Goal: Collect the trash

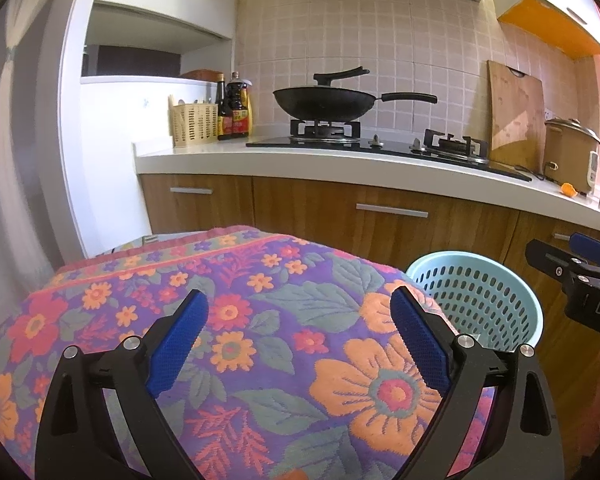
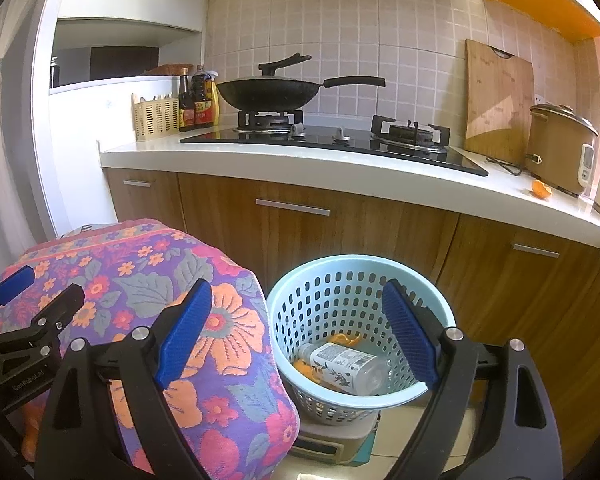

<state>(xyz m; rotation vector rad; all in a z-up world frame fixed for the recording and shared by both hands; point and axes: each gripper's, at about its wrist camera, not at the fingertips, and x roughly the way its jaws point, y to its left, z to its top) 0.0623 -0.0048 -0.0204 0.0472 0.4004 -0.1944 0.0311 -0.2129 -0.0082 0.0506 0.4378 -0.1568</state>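
A light blue mesh basket (image 2: 356, 261) stands on the floor in front of the cabinets. Inside it lie a clear plastic bottle (image 2: 344, 362) and orange peels (image 2: 305, 369). My right gripper (image 2: 297, 292) hovers open over the basket's near left rim, with nothing between its blue pads. Another piece of orange peel (image 2: 541, 189) lies on the white counter by the rice cooker. My left gripper (image 1: 299, 300) is open above a floral cloth (image 1: 260, 320), holding nothing. In the left wrist view the basket (image 1: 460, 258) is to the right, and the right gripper (image 1: 572, 268) shows at the right edge.
The floral cloth (image 2: 148, 280) covers a rounded bulky thing left of the basket. The basket rests on a beige box (image 2: 332, 438). On the counter (image 2: 340, 164) are a gas hob with a black wok (image 2: 268, 92), sauce bottles (image 2: 198, 100), a cutting board (image 2: 498, 100) and a rice cooker (image 2: 560, 144).
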